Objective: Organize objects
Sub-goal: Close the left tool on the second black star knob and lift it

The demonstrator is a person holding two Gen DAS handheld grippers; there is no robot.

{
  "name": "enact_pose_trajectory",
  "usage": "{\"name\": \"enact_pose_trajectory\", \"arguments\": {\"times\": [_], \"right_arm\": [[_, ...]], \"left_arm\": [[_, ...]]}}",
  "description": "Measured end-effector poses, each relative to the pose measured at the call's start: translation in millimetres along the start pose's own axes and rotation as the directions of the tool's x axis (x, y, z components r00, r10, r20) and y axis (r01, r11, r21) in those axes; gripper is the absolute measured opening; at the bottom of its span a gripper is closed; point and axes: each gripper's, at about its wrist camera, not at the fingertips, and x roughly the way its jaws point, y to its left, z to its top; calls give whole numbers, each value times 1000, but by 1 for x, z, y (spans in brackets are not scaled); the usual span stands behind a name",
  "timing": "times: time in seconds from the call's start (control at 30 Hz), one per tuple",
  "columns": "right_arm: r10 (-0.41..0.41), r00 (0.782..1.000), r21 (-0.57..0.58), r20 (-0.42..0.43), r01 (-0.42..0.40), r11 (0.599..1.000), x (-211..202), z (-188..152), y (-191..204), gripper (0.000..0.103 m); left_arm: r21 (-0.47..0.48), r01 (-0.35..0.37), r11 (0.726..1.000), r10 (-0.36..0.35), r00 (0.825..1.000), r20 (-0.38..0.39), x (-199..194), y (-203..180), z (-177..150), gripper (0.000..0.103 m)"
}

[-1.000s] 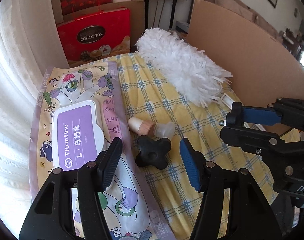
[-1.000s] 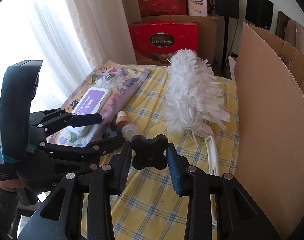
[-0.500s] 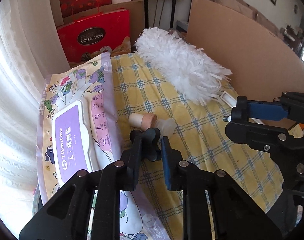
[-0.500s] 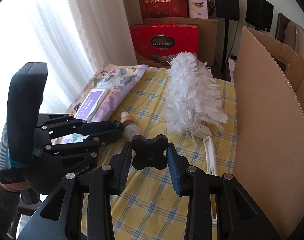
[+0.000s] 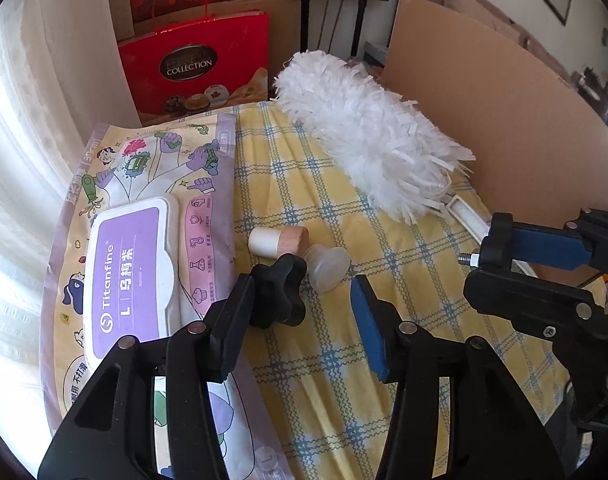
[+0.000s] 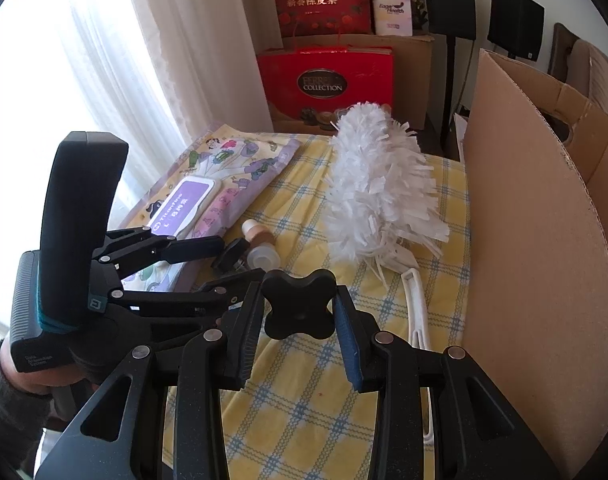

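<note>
Two tools: both in view, one per hand, over a tabletop covered by a yellow and blue checked cloth (image 5: 343, 208).
Left tool (image 5: 300, 320): fingers spread wide; a black four-lobed plastic knob (image 5: 278, 294) touches the inner face of its left finger, well apart from the blue pad of the other finger.
Right tool (image 6: 298, 326): pinches a second black four-lobed knob (image 6: 300, 304) between its two pads, held above the cloth.
Knob on the cloth: lies at the right edge of a flat wet-wipe pack with a purple and white lid (image 5: 132, 264), just in front of a small clear bottle with a tan wooden cap (image 5: 300, 246), which lies on its side.
Fluffy white duster (image 5: 367, 132): lies along the far right of the cloth, its white handle running toward the right tool.
Brown cardboard sheet (image 6: 535, 248): stands upright along the right edge of the tabletop.
Red gift box marked COLLECTION (image 6: 327, 84): stands behind the tabletop, beside a white curtain (image 6: 144, 60).
Knob screw: a threaded stud shows on the right tool's knob in the left wrist view.
</note>
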Motion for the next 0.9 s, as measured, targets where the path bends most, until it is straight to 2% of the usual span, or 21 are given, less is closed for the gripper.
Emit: {"name": "enact_pose_trajectory", "arguments": {"times": [0.03,0.1,0.17,0.3,0.57,0.9], "right_arm": [[-1,1000,1,0,1,1000,0,0,0,35],[-1,1000,2,1,1,1000,0,0,0,35],[-1,1000,4,3,1,1000,-1,0,-1,35],[0,1000,2,4,0,1000,-2,1,0,35],[1,1000,-9,23,-1,1000,-15,7,1,35],[-15,996,-18,82,17,1000,-54,24,1,35]], "left_arm": [[-3,-9,1000,9,1000,4,0,0,0,40],[-12,-21,1000,21,1000,8,0,2,1,23],[-31,-9,999,9,1000,8,-3,4,0,21],[-25,-40,999,41,999,35,-12,2,0,11],[-42,9,999,-6,997,79,-44,0,7,11],[-29,53,998,-47,984,173,-97,-19,33,11]]}}
